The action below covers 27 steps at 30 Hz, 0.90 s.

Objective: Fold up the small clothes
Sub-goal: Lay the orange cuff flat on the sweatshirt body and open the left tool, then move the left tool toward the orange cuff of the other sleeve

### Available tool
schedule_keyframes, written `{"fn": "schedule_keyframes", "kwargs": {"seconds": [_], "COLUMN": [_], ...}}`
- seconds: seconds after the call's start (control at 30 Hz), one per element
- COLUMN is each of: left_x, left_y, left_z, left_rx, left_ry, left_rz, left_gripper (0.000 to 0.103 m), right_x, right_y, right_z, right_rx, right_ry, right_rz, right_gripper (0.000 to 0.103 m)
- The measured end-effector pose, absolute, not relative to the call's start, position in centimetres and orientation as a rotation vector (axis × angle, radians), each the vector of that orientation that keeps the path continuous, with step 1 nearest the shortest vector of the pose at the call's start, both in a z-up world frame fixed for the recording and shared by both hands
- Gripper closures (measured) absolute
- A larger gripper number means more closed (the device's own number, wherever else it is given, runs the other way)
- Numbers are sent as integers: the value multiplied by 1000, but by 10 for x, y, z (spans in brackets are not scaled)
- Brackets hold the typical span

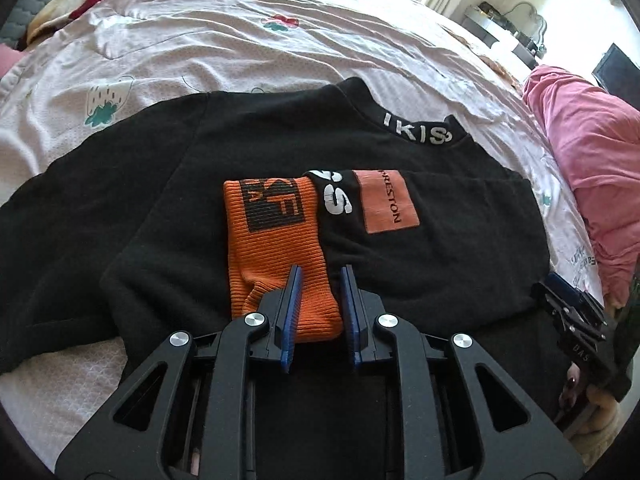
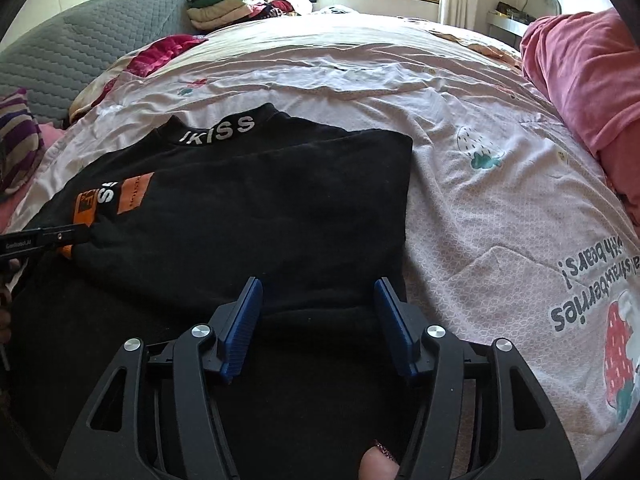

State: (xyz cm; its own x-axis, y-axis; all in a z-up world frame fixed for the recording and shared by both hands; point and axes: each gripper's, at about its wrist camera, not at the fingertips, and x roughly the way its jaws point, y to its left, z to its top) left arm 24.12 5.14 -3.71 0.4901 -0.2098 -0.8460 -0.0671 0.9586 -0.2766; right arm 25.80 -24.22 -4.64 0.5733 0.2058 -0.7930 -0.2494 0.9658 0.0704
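While spread on the bed (image 2: 480, 208), black sweater (image 2: 248, 200) judged soft, light | hem at 6 o'clock to be pinched | left gripper (image 1: 322, 280) slightly parted, nothing clamped | right gripper (image 2: 318, 292) released

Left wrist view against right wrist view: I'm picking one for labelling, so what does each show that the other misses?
Only the left wrist view shows the orange cuff close up, lying between the narrowly parted fingers of the left hand-held gripper, plus the sweater's far sleeve spread over the sheet. Only the right wrist view shows the right hand-held gripper wide open over the sweater's near edge, the strawberry print with lettering and the folded clothes pile. Both show the black sweater, its lettered collar and the pink blanket.
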Motion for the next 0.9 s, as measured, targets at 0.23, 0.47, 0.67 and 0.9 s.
{"fn": "schedule_keyframes", "kwargs": {"seconds": [0.23, 0.47, 0.67, 0.9], "left_x": [235, 228, 216, 197], "left_y": [49, 50, 53, 65], "left_z": [-30, -22, -14, -4], "left_rx": [-269, -269, -267, -277], "left_ry": [1045, 1031, 1010, 973], "left_rz": [-83, -77, -71, -34], "left_gripper": [85, 81, 69, 58], "right_x": [253, 249, 240, 235], "right_y": [-244, -243, -238, -230], "right_z": [-39, -31, -20, -15], "right_rx": [-26, -5, -8, -16], "right_ry": [908, 884, 830, 803], "right_rz": [288, 310, 327, 340], "right_gripper": [36, 29, 17, 10]}}
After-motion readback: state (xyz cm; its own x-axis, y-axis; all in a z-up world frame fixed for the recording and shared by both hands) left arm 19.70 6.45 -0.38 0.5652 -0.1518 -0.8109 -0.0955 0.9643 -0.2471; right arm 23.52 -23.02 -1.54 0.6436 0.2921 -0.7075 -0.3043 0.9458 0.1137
